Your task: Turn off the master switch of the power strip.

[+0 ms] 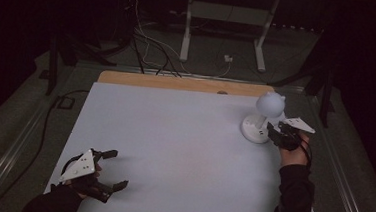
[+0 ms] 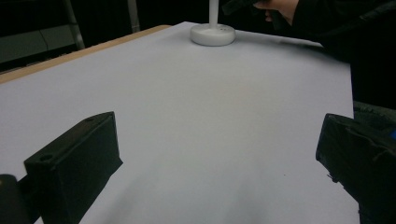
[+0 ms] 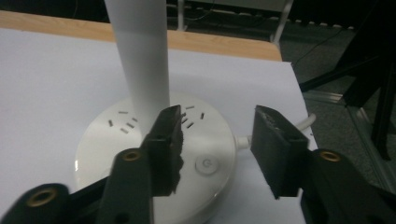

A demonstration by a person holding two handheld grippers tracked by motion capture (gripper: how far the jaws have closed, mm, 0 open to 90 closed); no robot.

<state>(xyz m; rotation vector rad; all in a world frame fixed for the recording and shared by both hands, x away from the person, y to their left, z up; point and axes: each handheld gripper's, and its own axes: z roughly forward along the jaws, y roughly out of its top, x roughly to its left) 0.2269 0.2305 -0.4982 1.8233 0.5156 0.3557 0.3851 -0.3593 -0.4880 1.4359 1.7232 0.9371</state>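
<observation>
The small white plastic desk lamp with a round globe head [image 1: 270, 103] stands at the far right of the white tabletop [image 1: 173, 145], directly in front of my right tongs [image 3: 217, 140]. Its round flat base [image 3: 205, 154] lies under the tips, and the white upright stem [image 3: 142, 60] rises just past my left-hand jaw. The jaws stand partly apart with nothing pressed between them. The round power button [image 3: 206, 165] sits on the base below the gap, so I judge the step in hand to be working that button. To do it well I would bring one jaw tip straight down onto the button, press gently so the light base does not tip or slide, and keep clear of the stem.

A thin white cord [image 3: 306, 122] leaves the base beyond my right-hand jaw, toward the tabletop edge; I should not snag it. The short slots [image 3: 123, 122] on the base are not what I want.

My left tongs [image 1: 102, 172] rest wide open and empty on the near left of the tabletop, well apart from the lamp, with nothing between them and it.
</observation>
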